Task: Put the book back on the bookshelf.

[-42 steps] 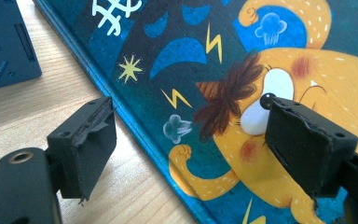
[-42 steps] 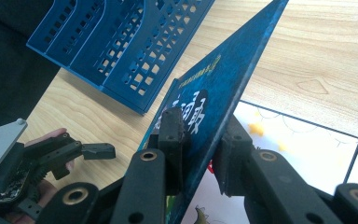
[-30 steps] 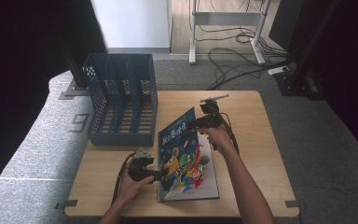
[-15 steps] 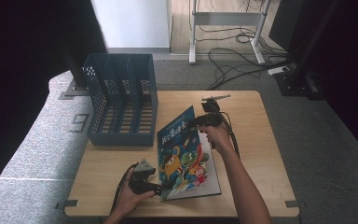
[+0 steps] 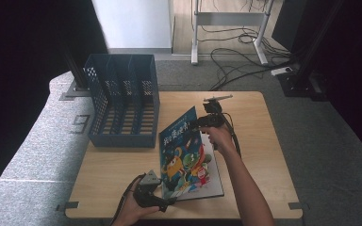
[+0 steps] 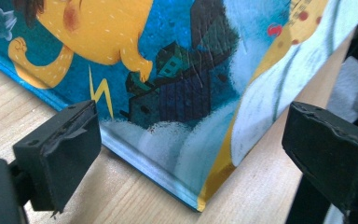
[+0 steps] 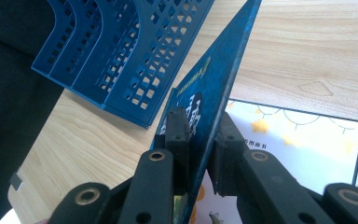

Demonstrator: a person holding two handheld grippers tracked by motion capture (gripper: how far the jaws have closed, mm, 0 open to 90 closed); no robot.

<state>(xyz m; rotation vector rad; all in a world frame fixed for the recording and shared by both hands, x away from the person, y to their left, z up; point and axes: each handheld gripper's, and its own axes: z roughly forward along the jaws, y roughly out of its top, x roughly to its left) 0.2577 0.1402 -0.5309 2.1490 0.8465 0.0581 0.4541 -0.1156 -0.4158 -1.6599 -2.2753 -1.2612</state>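
Book (image 5: 184, 155) cover stands lifted off its pages on the surface (image 5: 259, 141), clamped in the right tool (image 7: 199, 140) to open it, while the left tool (image 6: 191, 154), jaws having just been opening, straddles its near corner without pressing.

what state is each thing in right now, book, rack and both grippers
picture book: cover lifted and tilted, inner page lying flat on the table
blue file rack: empty, upright, apart from the book
right gripper: shut on the lifted cover's edge
left gripper: open, jaws have just been opening, book's near corner between the fingers, untouched
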